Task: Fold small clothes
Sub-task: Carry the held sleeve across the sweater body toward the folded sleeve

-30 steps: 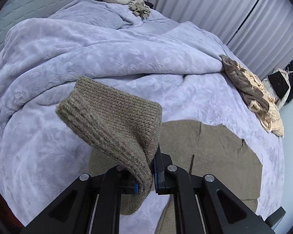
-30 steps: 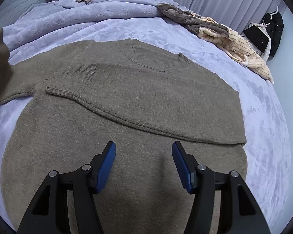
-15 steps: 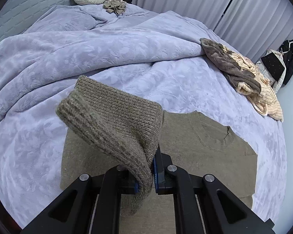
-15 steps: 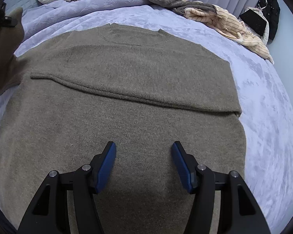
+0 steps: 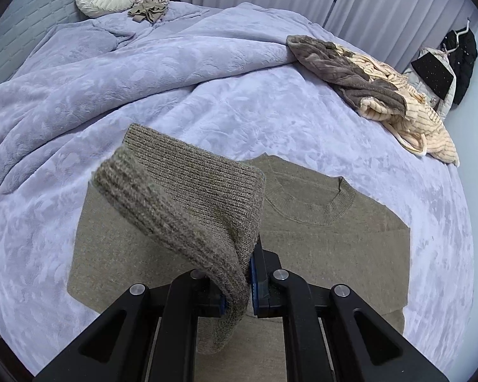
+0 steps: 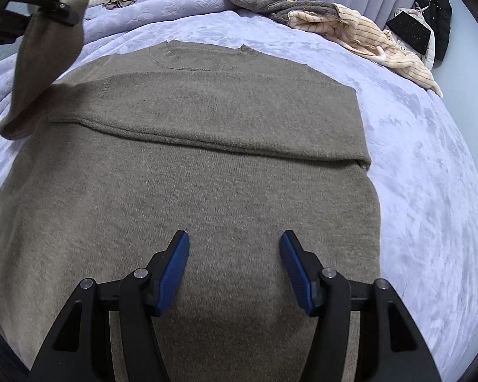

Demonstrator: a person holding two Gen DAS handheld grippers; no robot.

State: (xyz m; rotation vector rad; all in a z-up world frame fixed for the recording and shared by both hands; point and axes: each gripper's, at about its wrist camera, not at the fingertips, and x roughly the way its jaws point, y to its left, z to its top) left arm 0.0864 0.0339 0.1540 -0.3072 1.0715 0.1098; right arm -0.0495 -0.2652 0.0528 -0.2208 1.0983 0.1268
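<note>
The left hand-held gripper [image 5: 250,281] clamps the ribbed sleeve cuff [image 5: 188,203], lifted above the olive sweater [image 6: 207,165] spread on the bed [image 6: 430,191]. The right hand-held gripper [image 6: 234,270] hovers open and empty at lower center. Step: folding in sleeve 2. Next: lay the cuff flat across the chest. The clothes pile [image 5: 379,89] at upper right is no obstruction.
</note>
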